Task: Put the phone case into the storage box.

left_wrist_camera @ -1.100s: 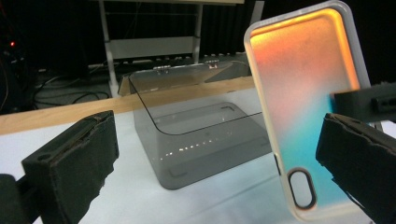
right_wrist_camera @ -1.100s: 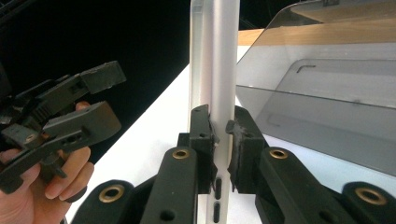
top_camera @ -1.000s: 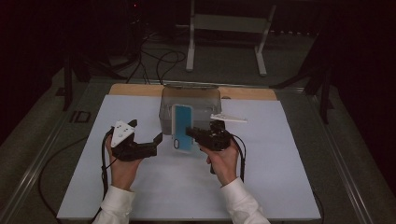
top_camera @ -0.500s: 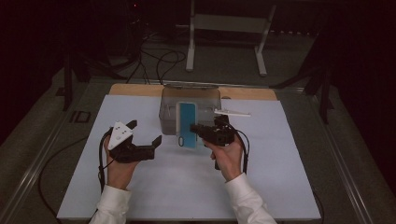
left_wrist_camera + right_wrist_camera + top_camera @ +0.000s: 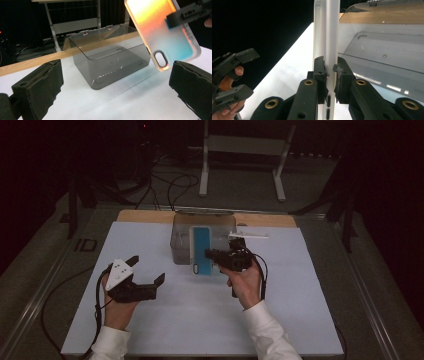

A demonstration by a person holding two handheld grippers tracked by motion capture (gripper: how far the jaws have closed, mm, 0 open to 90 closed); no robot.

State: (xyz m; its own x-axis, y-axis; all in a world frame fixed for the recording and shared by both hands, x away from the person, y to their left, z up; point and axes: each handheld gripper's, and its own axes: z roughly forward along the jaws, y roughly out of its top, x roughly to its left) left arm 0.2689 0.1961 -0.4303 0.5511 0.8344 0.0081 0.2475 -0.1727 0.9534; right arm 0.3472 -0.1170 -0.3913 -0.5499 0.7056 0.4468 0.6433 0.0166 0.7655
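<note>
the right gripper (image 5: 330, 72) is clamping the thin, light, slick phone case (image 5: 326, 32) by its long edges beside the clear bin (image 5: 202, 237), while the left gripper (image 5: 147, 272) is hanging wide open, empty, nearby.

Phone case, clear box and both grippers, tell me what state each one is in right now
Phone case: held off the table, clamped by its edge, camera cutout at the low end.
Clear box: open, empty, resting on the white table.
Right gripper: shut on the phone case.
Left gripper: open, holding nothing.
</note>
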